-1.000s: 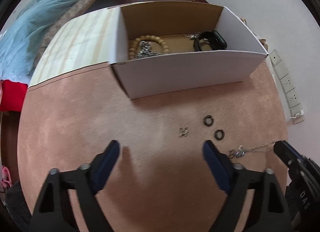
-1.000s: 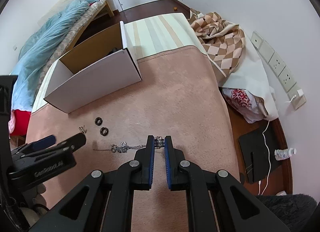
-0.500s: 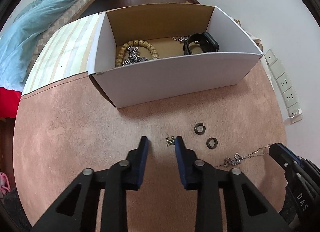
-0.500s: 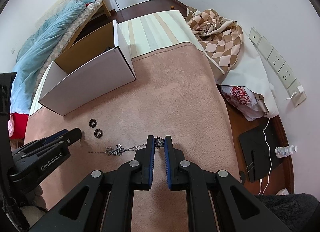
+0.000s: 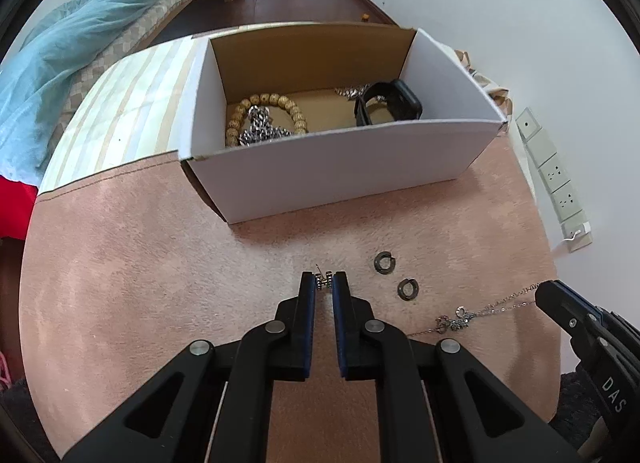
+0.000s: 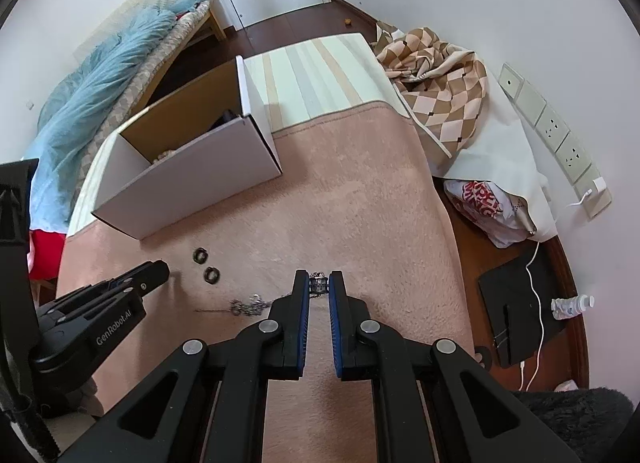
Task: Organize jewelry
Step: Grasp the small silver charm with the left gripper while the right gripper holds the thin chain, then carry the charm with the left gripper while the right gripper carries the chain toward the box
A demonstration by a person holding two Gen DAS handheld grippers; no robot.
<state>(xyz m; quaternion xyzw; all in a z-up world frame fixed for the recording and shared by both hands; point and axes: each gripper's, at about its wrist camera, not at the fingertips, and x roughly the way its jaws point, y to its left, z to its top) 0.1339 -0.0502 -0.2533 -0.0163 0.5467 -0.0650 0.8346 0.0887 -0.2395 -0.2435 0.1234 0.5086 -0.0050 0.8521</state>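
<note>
On the pink blanket, my left gripper (image 5: 324, 279) is shut on a small silver earring (image 5: 323, 281), pinched at its fingertips. Two dark ring earrings (image 5: 385, 263) (image 5: 408, 287) lie just to its right. A thin silver necklace (image 5: 472, 313) trails across the blanket towards my right gripper (image 6: 319, 280), which is shut on the necklace's small silver end piece (image 6: 319, 283). Behind stands an open white cardboard box (image 5: 340, 167) holding a wooden bead bracelet (image 5: 264, 103), a silver chain (image 5: 260, 131) and a black watch (image 5: 390, 103).
The blanket covers a striped mattress (image 6: 316, 71). A checked brown blanket (image 6: 436, 87) and a plastic bag (image 6: 488, 203) lie at the right edge. Wall sockets (image 6: 560, 143) sit beyond. A bed with blue bedding (image 5: 60, 55) is at the left.
My left gripper's jaws went from wide open to shut on the small silver earring, and it moved in over it. The right gripper stayed shut on the necklace end.
</note>
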